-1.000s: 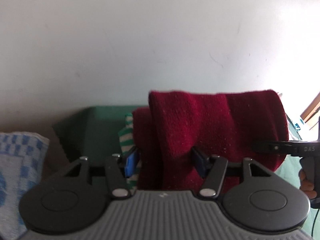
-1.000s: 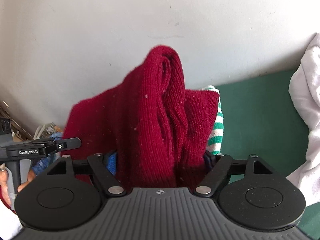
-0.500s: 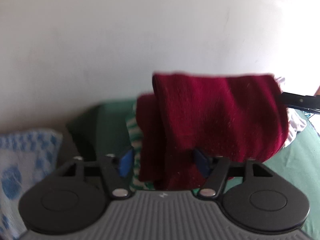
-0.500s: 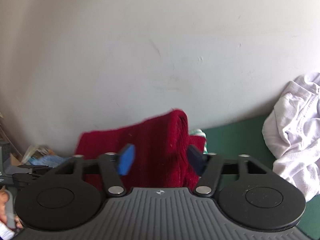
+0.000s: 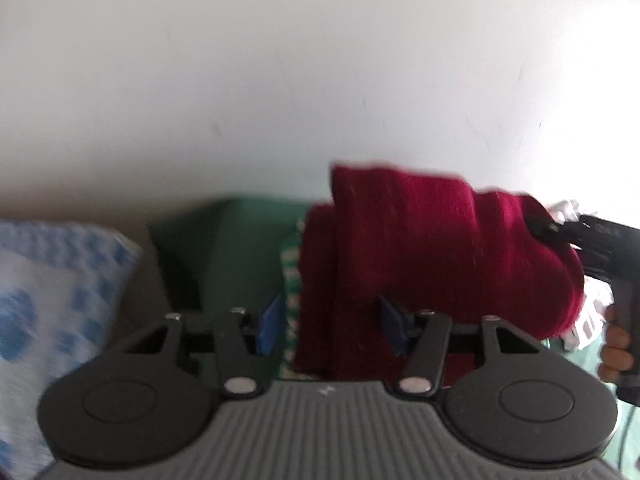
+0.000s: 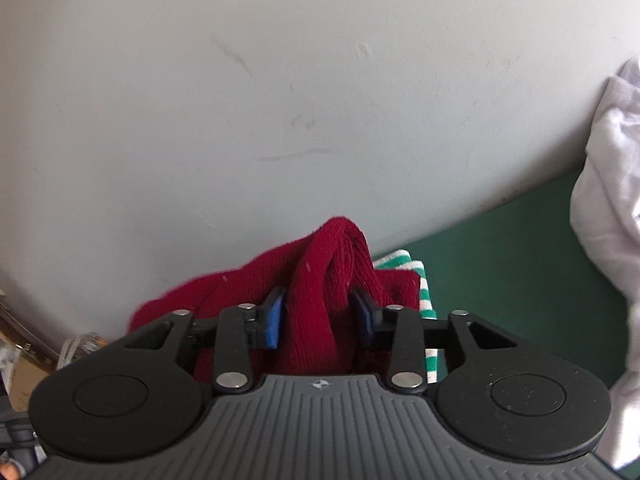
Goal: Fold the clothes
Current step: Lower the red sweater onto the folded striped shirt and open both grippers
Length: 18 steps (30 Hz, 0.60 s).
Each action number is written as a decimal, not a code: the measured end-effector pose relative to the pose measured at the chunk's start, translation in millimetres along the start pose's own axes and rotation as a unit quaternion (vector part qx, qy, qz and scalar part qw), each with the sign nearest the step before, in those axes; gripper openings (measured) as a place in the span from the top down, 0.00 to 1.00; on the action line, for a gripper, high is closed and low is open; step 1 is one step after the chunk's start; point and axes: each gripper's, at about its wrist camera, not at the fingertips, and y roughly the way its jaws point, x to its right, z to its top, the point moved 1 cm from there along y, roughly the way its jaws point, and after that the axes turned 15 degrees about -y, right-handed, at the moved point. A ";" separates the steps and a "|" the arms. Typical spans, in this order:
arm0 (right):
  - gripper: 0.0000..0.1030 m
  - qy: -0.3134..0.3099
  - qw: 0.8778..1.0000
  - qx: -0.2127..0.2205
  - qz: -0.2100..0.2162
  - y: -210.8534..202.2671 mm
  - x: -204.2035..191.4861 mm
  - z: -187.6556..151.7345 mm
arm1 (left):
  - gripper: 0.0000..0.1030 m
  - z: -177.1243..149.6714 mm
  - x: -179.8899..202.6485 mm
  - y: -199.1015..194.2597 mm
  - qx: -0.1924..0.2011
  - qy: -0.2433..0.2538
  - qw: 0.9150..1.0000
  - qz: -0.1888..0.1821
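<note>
A folded dark red knitted garment lies on a green-and-white striped garment on the green surface. My left gripper has its blue pads wide apart around the red garment's left end, open. My right gripper has its pads either side of a raised fold of the red garment; a gap shows at the left pad, so it stands open. The right gripper's body shows at the right of the left wrist view.
A blue-and-white checked cloth lies at the left. A crumpled white garment lies at the right on the green surface. A pale wall stands close behind. Clutter sits at the far left.
Both grippers have let go of the red garment and opened. It has dropped lower onto the striped garment. Both grippers have pulled back a little.
</note>
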 end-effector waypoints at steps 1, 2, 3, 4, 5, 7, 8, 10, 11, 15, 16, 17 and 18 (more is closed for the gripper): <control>0.41 -0.003 1.000 0.007 0.002 -5.6 -1.6 0.1 | 0.47 3.0 1.3 -10.7 0.020 0.003 1.000 0.009; 0.34 -0.005 1.000 0.015 0.003 -11.2 -3.3 0.3 | 0.53 5.7 3.8 -20.7 0.043 0.007 0.999 0.016; 0.34 -0.008 1.000 0.022 0.005 -16.8 -4.9 0.4 | 0.53 7.8 9.7 -28.6 0.061 0.014 0.998 0.013; 0.37 -0.011 0.999 0.029 0.007 -22.5 -6.6 0.5 | 0.53 10.0 17.7 -34.9 0.074 0.023 0.997 0.004; 0.45 -0.013 0.999 0.037 0.008 -28.1 -8.2 0.6 | 0.53 10.9 25.1 -38.5 0.084 0.031 0.996 -0.007; 0.72 -0.018 0.998 0.051 0.012 -39.3 -11.5 0.9 | 0.53 6.6 46.1 -35.2 0.091 0.056 0.994 -0.032; 0.76 -0.021 0.998 0.058 0.013 -44.9 -13.2 1.0 | 0.49 3.8 57.7 -32.7 0.094 0.071 0.992 -0.044; 0.78 -0.031 0.997 0.064 0.010 -48.5 -17.9 0.0 | 0.46 -2.5 76.7 -11.2 0.087 0.092 0.991 -0.043; 0.79 -0.041 0.998 0.055 -0.002 -39.7 -22.2 -2.3 | 0.47 -5.0 82.6 4.0 0.078 0.095 0.992 -0.035; 0.84 -0.081 0.995 0.020 -0.049 -4.8 -36.1 -10.9 | 0.41 -9.4 74.6 60.7 0.059 0.089 0.994 0.026; 0.84 -0.085 0.994 0.014 -0.060 3.7 -34.4 -12.3 | 0.35 -8.3 69.0 68.8 0.058 0.082 0.995 0.028; 0.83 -0.090 0.993 0.010 -0.069 11.5 -33.0 -13.0 | 0.24 -6.7 64.0 75.8 0.055 0.072 0.996 0.028; 0.83 -0.085 0.994 0.009 -0.072 17.3 -29.7 -13.2 | 0.11 -5.0 59.7 83.2 0.049 0.063 0.996 0.029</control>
